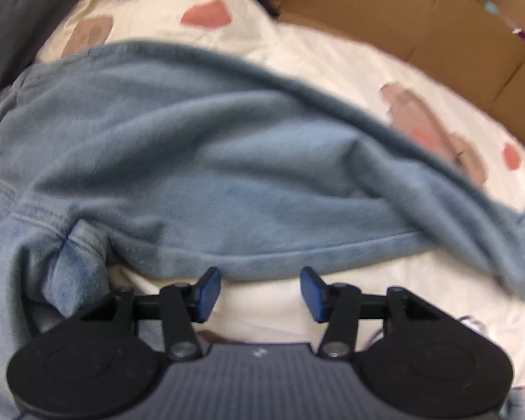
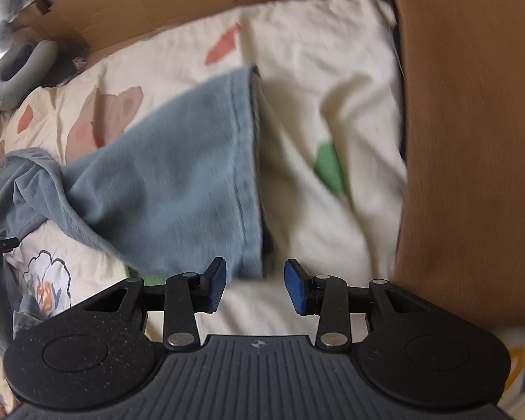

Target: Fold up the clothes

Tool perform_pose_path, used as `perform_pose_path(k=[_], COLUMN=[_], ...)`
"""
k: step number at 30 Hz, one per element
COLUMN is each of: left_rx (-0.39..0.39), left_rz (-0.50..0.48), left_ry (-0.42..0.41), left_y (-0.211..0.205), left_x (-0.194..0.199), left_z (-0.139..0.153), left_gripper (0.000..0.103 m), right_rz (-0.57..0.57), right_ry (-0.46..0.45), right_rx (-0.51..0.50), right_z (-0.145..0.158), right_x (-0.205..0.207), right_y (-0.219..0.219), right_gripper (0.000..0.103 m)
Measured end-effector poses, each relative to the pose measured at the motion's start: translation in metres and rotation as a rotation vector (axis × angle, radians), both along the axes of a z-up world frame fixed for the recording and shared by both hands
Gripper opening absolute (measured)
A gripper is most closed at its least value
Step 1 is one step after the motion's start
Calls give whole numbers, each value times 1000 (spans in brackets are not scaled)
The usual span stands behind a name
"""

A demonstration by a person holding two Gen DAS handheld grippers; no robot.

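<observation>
A pair of blue jeans (image 1: 178,161) lies spread on a cream sheet (image 1: 332,66) with pink and brown pictures on it. In the left view, the jeans fill most of the picture, with the waist and pocket seams on the left and a long fold running down to the right. The left tool (image 1: 260,294) points down at the near edge of the jeans. Its blue pads (image 1: 206,294) stand partly apart, and only bare sheet shows between them. Brown cardboard (image 1: 420,24) stands behind the bed on the right. In the right view, a bunched part of the jeans sits on the left, and one leg reaches to the middle, where its stitched hem (image 2: 248,161) runs up and down. The right tool (image 2: 254,285) is also partly apart, with nothing pinched. The bottom corner of the hem sits just in front of its gap. A brown cloth (image 2: 472,147) covers the right side.
</observation>
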State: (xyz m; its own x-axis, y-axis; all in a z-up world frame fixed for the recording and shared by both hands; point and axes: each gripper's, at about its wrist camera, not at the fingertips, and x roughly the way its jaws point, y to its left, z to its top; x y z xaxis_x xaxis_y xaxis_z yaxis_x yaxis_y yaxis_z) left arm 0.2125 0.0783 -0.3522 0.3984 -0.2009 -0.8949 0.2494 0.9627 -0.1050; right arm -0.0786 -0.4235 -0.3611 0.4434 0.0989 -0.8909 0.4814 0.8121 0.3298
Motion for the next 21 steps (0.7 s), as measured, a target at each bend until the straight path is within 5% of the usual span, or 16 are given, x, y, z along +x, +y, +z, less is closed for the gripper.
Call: perform_pose_path(k=[10, 14, 21], left_rx=[-8, -2, -22], left_rz=[-36, -42, -25], left_ry=[-69, -94, -131], left_y=[-15, -17, -18], left_x=[21, 30, 44], left_z=[31, 37, 45], left_gripper=[54, 54, 54], right_rz=[-162, -161, -135], right_ry=[-117, -122, -178], right_rx=[180, 190, 198], right_z=[-18, -17, 12], right_x=[-15, -16, -26], right_y=[-15, -16, -14], right_gripper=[43, 17, 11])
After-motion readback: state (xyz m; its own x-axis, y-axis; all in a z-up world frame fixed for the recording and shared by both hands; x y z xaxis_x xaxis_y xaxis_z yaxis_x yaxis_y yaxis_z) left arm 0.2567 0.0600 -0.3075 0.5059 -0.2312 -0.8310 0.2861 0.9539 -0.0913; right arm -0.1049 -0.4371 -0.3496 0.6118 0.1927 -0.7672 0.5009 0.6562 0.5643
